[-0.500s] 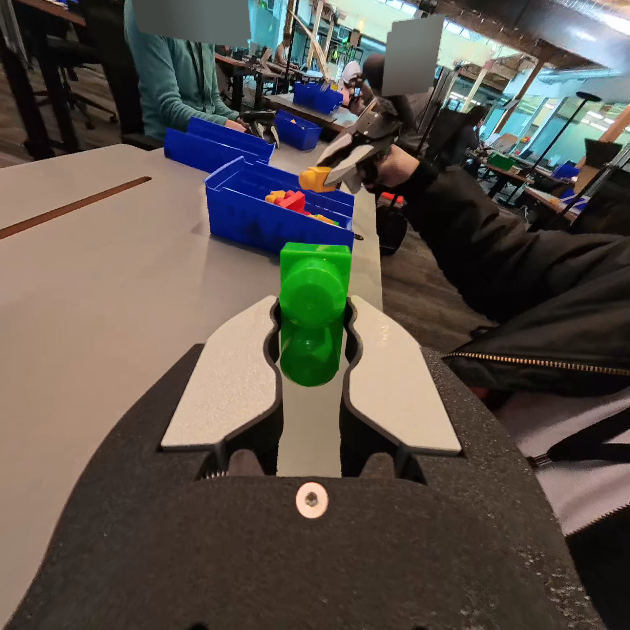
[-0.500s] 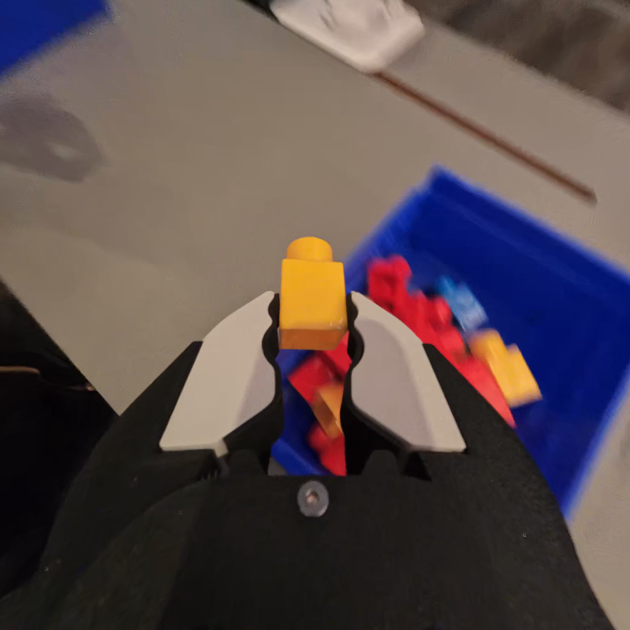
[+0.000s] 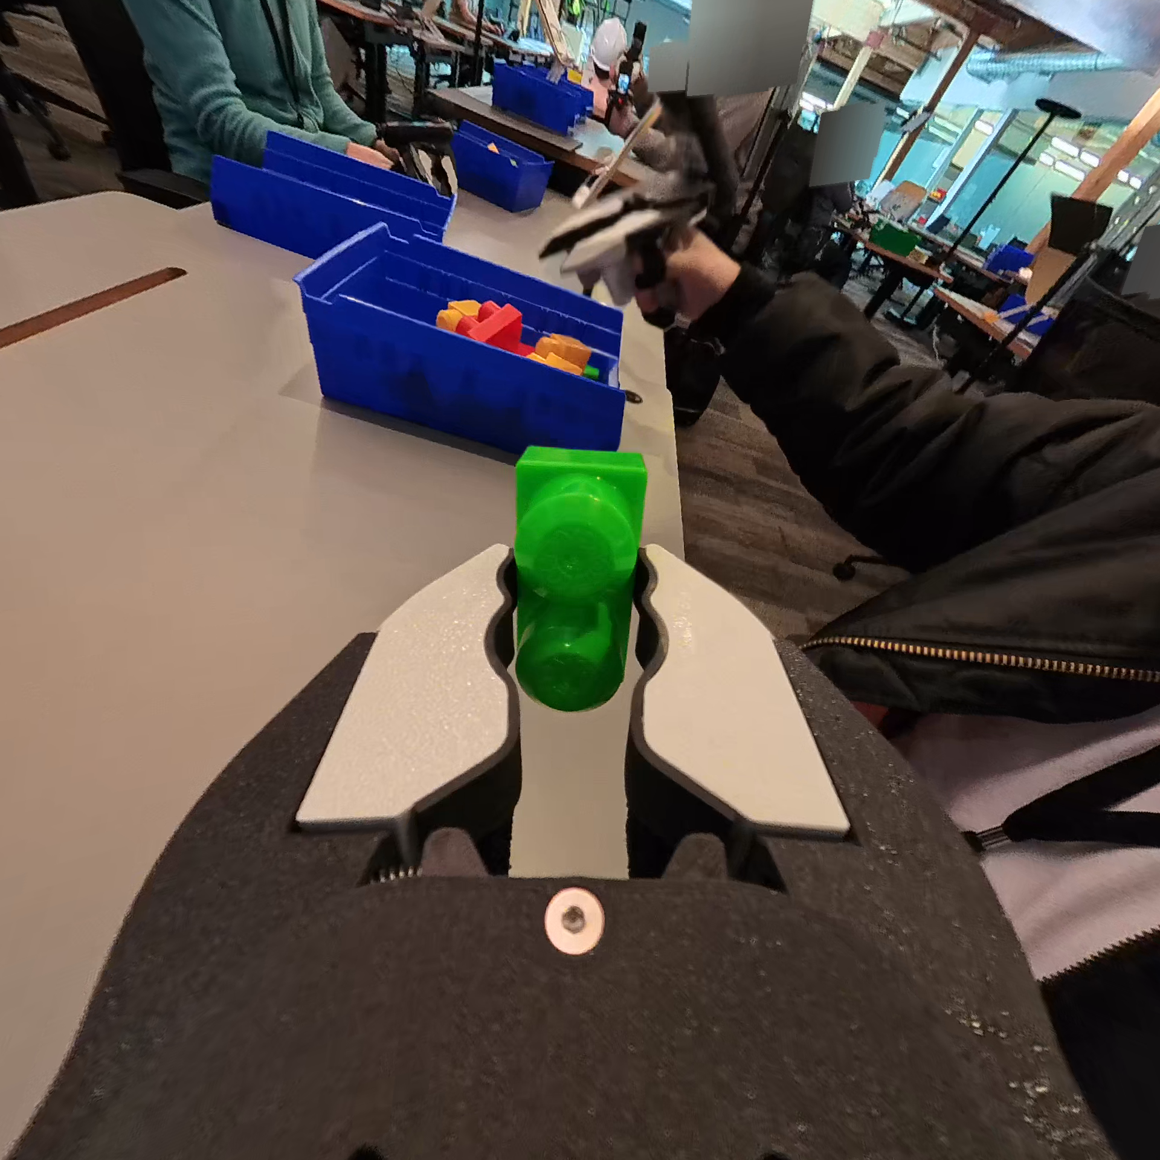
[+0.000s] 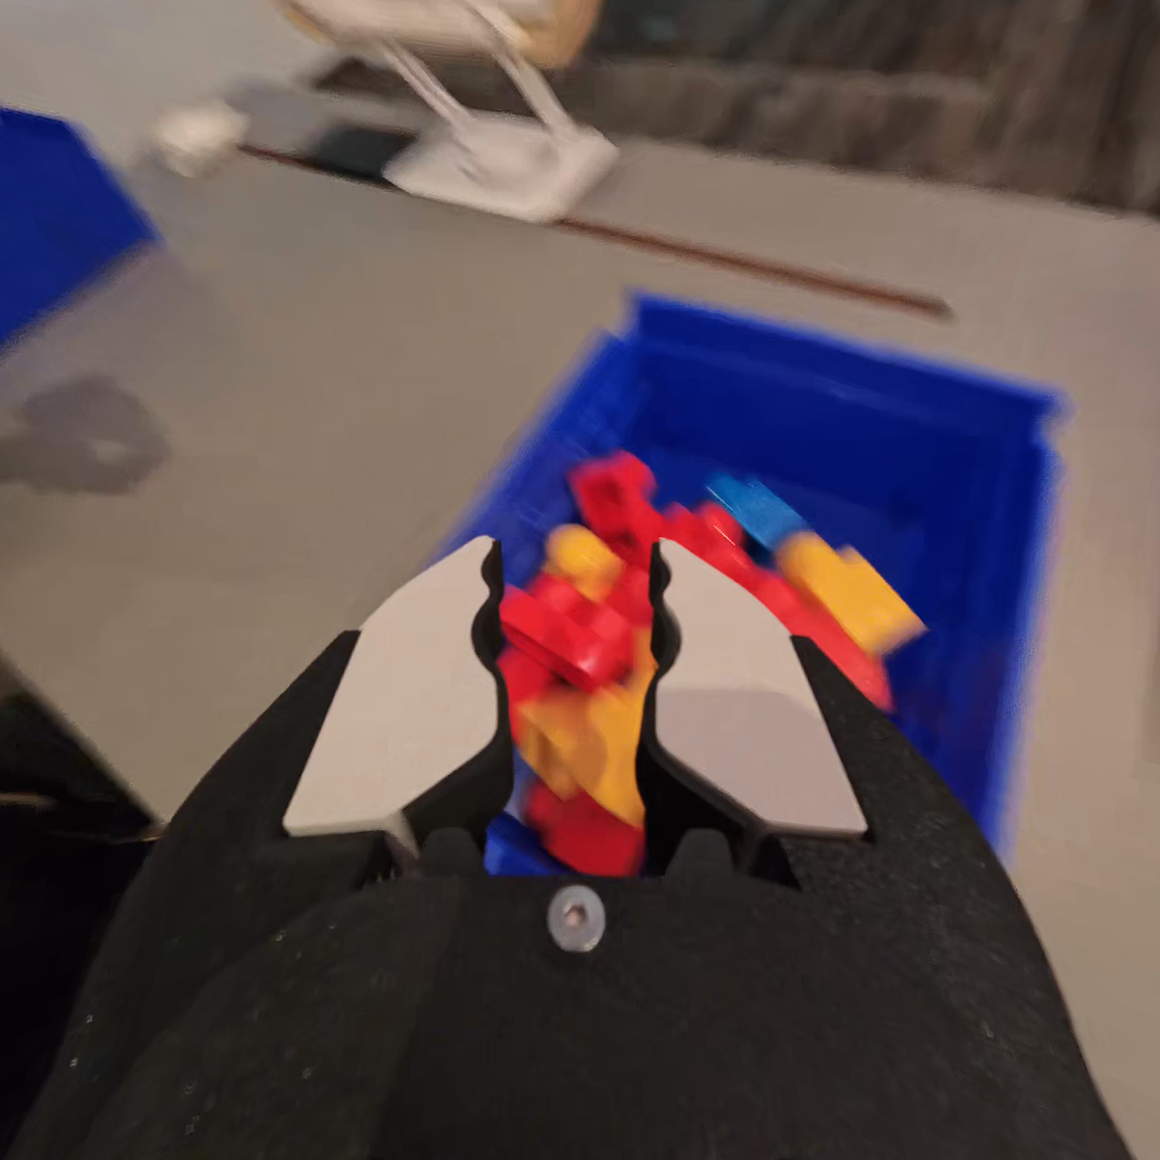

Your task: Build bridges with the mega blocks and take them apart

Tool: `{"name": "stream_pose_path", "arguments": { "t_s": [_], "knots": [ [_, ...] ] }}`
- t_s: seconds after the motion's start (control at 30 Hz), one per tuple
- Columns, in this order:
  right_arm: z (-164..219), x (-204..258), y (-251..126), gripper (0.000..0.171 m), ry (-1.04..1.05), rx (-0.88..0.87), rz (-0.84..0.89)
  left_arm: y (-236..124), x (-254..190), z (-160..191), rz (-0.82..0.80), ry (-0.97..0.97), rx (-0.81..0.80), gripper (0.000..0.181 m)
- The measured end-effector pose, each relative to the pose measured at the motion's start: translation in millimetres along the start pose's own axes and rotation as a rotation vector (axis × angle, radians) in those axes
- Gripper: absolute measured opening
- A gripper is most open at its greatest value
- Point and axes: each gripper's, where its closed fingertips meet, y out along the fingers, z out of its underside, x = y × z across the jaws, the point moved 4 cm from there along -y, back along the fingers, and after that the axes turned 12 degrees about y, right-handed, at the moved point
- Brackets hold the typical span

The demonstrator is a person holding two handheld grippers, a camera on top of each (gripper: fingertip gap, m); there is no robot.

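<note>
- Left gripper (image 3: 574, 558) up front, jaws pinching a green block (image 3: 577, 565), two round studs facing the camera, held just above the near edge of the grey table (image 3: 157, 502).
- Beyond it on the table sits the near blue bin (image 3: 464, 389), open-topped, long side toward us.
- Inside that bin: a loose heap of red blocks (image 3: 496, 326) in the middle, orange blocks (image 3: 562, 354) at the right end, and a sliver of green showing in the right corner.
- Right gripper (image 3: 565, 245) hangs in the air over the bin's far right end, gripped by a hand in a dark sleeve; motion-blurred here.
- From its own camera the right gripper's (image 4: 574, 552) jaws stand spread with nothing between them, looking straight down into the bin (image 4: 879, 402).
- That view is smeared, but the pile reads as red blocks (image 4: 565, 628), orange ones (image 4: 847, 590) and one light blue block (image 4: 753, 502) toward the far side.
- Further back on the table, two more blue bins (image 3: 326, 182) side by side; what they hold cannot be seen from here.
- A smaller blue bin (image 3: 502, 169) behind them shows a speck of orange at its rim.
</note>
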Motion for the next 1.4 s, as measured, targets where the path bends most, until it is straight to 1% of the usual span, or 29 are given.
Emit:
{"name": "stream_pose_path", "arguments": {
  "t_s": [0.07, 0.13, 0.2, 0.27, 0.3, 0.33, 0.37, 0.43, 0.5, 0.6, 0.7, 0.83, 1.0, 1.17, 1.23, 1.27, 1.33, 1.4],
  "knots": [
    [-23, 67, 11, 0.048, -0.100, -0.042, -0.198, 13, -2, -2, 0.020, 0.029, 0.056, 0.035],
    [-33, 133, 28, 0.055, -0.232, -0.021, -0.326, 28, -4, -2, 0.033, 0.056, 0.121, 0.035],
    [-32, 191, 47, 0.057, -0.343, 0.035, -0.449, 43, -10, -4, 0.074, 0.074, 0.160, 0.036],
    [-24, 237, 63, 0.056, -0.446, 0.095, -0.564, 54, -19, -6, 0.139, 0.065, 0.183, 0.036],
    [-19, 254, 68, 0.049, -0.537, 0.108, -0.607, 57, -27, -7, 0.216, 0.035, 0.181, 0.035],
    [-15, 267, 71, 0.046, -0.654, 0.098, -0.624, 59, -35, -9, 0.296, -0.005, 0.185, 0.035],
    [-10, 279, 72, 0.047, -0.772, 0.078, -0.637, 60, -40, -9, 0.351, -0.034, 0.197, 0.036],
    [0, 299, 68, 0.048, -0.934, 0.066, -0.671, 60, -43, -8, 0.399, -0.069, 0.225, 0.035],
    [6, 312, 67, 0.052, -1.022, 0.077, -0.670, 59, -45, -6, 0.431, -0.087, 0.254, 0.035],
    [9, 321, 70, 0.051, -1.087, 0.071, -0.653, 59, -46, -6, 0.462, -0.107, 0.273, 0.036],
    [15, 325, 75, 0.050, -1.130, 0.102, -0.658, 60, -56, -11, 0.562, -0.144, 0.261, 0.035],
    [25, 334, 73, 0.045, -1.165, 0.121, -0.708, 61, -65, -7, 0.667, -0.189, 0.307, 0.036],
    [28, 333, 69, 0.038, -1.105, 0.117, -0.761, 62, -71, -7, 0.756, -0.222, 0.273, 0.035],
    [24, 323, 64, 0.038, -1.062, 0.090, -0.736, 58, -62, -16, 0.727, -0.196, 0.183, 0.043],
    [21, 311, 61, 0.038, -1.047, 0.076, -0.691, 53, -51, -19, 0.666, -0.188, 0.155, 0.048],
    [18, 302, 58, 0.038, -1.033, 0.067, -0.663, 48, -44, -21, 0.620, -0.183, 0.130, 0.048],
    [9, 273, 48, 0.038, -0.982, 0.047, -0.589, 34, -28, -24, 0.530, -0.196, 0.061, 0.047],
    [-10, 219, 37, 0.038, -0.914, 0.021, -0.418, 15, -15, -23, 0.443, -0.208, 0.010, 0.045]
  ]
}}
